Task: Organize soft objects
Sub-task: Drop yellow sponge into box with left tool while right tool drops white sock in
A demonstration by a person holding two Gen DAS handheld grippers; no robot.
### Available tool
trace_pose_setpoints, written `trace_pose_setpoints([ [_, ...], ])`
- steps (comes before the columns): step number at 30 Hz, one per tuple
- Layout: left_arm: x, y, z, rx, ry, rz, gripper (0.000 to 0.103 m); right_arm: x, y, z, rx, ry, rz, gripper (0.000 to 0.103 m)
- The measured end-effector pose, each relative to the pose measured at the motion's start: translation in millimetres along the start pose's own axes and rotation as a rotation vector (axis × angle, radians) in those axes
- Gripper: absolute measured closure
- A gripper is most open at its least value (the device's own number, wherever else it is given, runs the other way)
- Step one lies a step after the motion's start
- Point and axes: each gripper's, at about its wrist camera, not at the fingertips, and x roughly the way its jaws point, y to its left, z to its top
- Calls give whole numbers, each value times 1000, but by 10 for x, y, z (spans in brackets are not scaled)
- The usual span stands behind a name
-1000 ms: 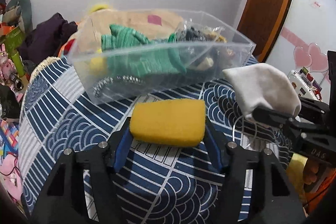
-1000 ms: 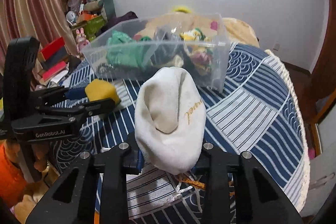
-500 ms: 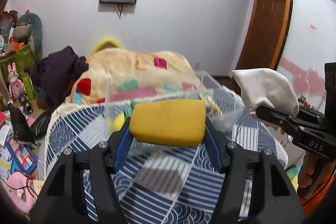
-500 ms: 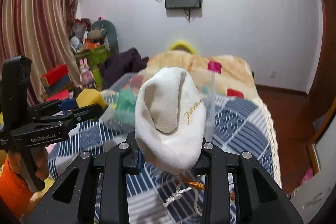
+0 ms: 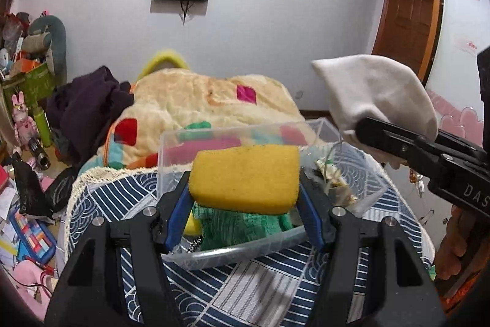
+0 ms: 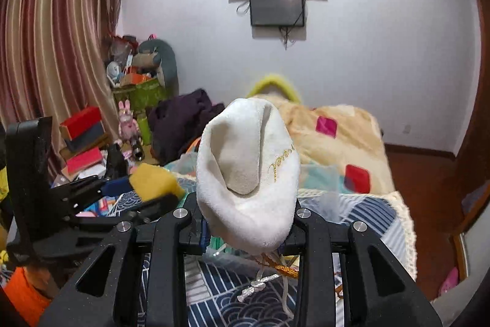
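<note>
My left gripper (image 5: 245, 198) is shut on a yellow sponge (image 5: 245, 178) and holds it over the near end of a clear plastic bin (image 5: 232, 256) on the blue patterned table. The bin holds a green knitted item (image 5: 242, 227) and other soft things. My right gripper (image 6: 248, 227) is shut on a white drawstring pouch (image 6: 248, 173) with gold lettering, held high to the right of the bin; the pouch also shows in the left wrist view (image 5: 376, 91). The sponge shows in the right wrist view (image 6: 154, 181) at the left.
A bed with a cream blanket (image 5: 196, 103) lies behind the table. A dark clothes heap (image 5: 85, 109) and cluttered toys and boxes (image 6: 85, 137) stand at the left. A wooden door (image 5: 407, 17) is at the right. The table edge (image 6: 404, 222) falls off on the right.
Both grippers rose from table level with their loads and tilted up. The sponge now hangs over the bin's near end, and the pouch sits higher beside it.
</note>
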Motion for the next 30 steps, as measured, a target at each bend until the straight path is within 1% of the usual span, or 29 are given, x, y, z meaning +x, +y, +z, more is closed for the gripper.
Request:
trace_pose_setpoints([
  [2, 127, 30, -19, -4, 26, 9, 40, 180, 10, -33, 1, 45, 6, 75],
  [7, 421, 97, -124, 0, 90, 36, 40, 479, 26, -146, -2, 137, 11, 75],
  [11, 483, 126, -163, 5, 99, 42, 40, 614, 21, -251, -8, 191, 8, 74],
  [12, 485, 129, -168, 7, 101, 45, 38, 627, 13, -262, -7, 195, 4, 74],
  [15, 477, 127, -185, 16, 107, 42, 33, 594, -15, -278, -10, 191, -7, 72],
  [18, 438, 106, -200, 18, 110, 39, 32, 555, -42, -262, -13, 199, -15, 70],
  [19, 418, 101, -199, 16, 108, 36, 31, 523, -55, -262, -10, 200, -12, 67],
  [21, 350, 100, -200, 5, 100, 32, 26, 449, -86, -245, -3, 192, -13, 62],
  [22, 319, 104, -194, 2, 93, 28, 25, 423, -90, -238, -4, 183, -14, 58],
  [23, 282, 102, -187, 0, 86, 24, 25, 391, -94, -227, -7, 172, -15, 53],
  [26, 108, 73, -158, 5, 54, 19, 25, 174, -88, -186, -26, 115, -31, 45],
  [30, -170, 20, -106, 15, -3, 12, 24, -113, -46, -109, -45, 42, -32, 45],
])
